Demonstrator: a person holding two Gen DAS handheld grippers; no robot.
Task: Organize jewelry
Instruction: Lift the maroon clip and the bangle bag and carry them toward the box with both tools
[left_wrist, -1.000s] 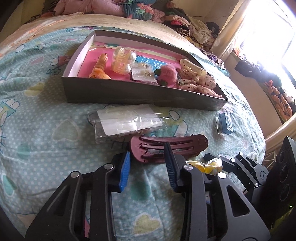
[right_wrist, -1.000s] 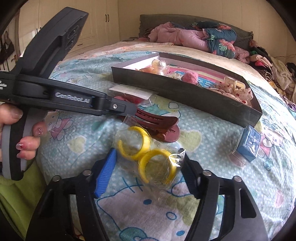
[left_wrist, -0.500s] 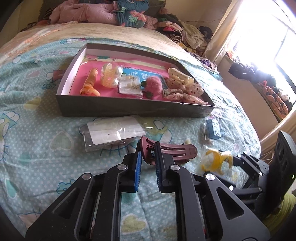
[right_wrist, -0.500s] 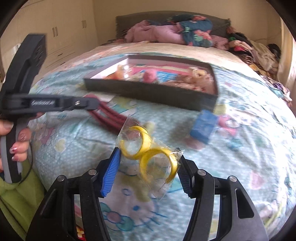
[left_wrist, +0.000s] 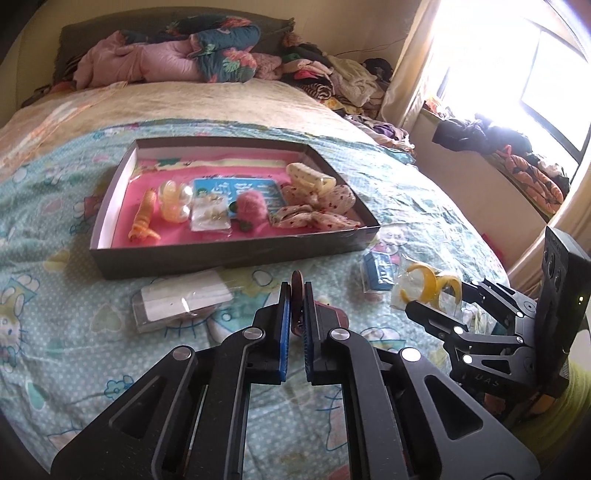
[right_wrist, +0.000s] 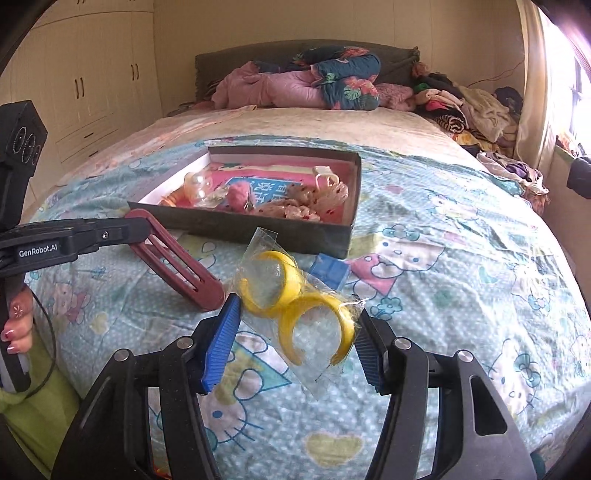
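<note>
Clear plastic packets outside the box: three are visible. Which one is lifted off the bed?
The packet of yellow bangles, held between the right tool fingers. The white-card packet and the blue-item packet lie on the blanket.

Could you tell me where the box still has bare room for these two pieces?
In the box, the pink floor left of the orange clip and the strip along the far wall are bare. The right end, around the floral scrunchies, is crowded.
</note>
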